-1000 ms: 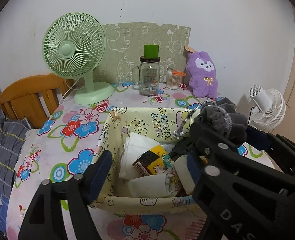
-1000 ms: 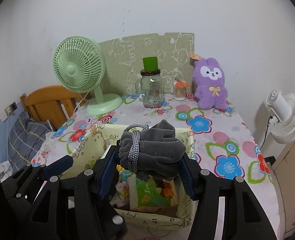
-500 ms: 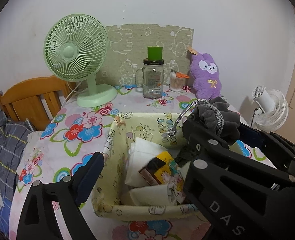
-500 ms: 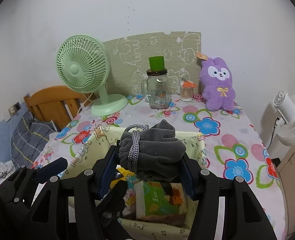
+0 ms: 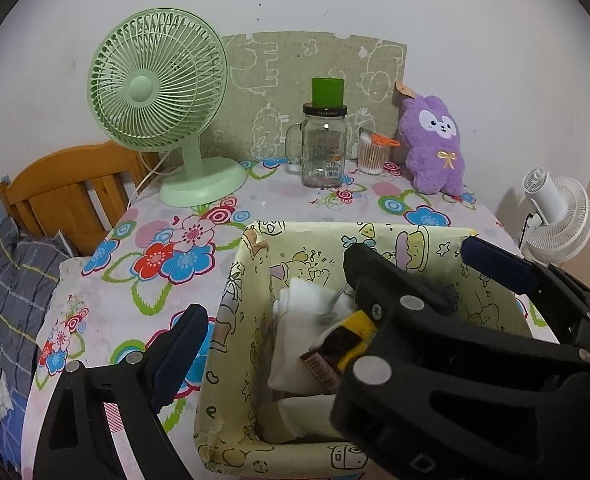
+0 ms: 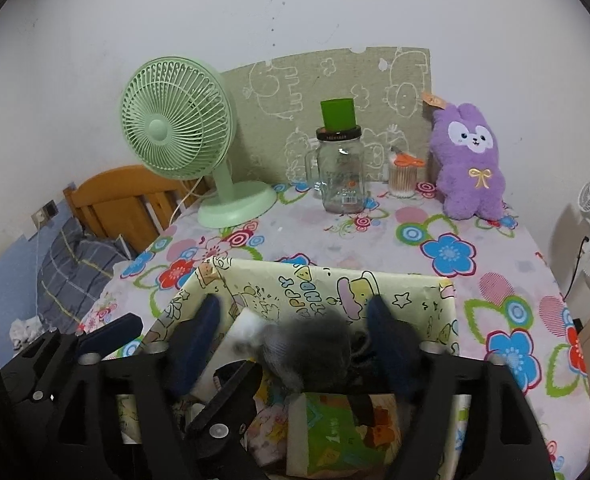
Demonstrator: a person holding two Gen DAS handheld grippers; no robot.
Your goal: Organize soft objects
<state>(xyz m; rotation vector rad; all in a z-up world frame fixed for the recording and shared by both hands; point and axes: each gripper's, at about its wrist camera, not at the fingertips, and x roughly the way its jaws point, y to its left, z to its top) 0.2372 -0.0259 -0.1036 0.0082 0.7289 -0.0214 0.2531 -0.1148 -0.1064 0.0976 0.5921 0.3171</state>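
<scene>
A yellow cartoon-print box [image 5: 231,336] [image 6: 447,320] stands at the front of the flowered table and holds white cloths [image 5: 303,320] and packets. My right gripper [image 6: 295,336] is open over the box, its fingers wide apart. A grey bundle with a cord [image 6: 311,348], blurred, is between them and dropping into the box. My left gripper [image 5: 263,312] is open at the box's left side, one finger outside the box wall. A purple plush bunny [image 5: 435,148] [image 6: 469,160] sits at the back right.
A green desk fan [image 5: 155,96] stands at the back left, a glass jar with a green cup on it [image 5: 325,148] at the back middle, a cotton-swab tub [image 5: 373,152] beside it. A wooden bed frame [image 5: 71,196] is left, a white fan [image 5: 555,220] right.
My right gripper has opened and let go of the grey bundle, which now falls into the box. Both grippers have moved lower and closer to the box.
</scene>
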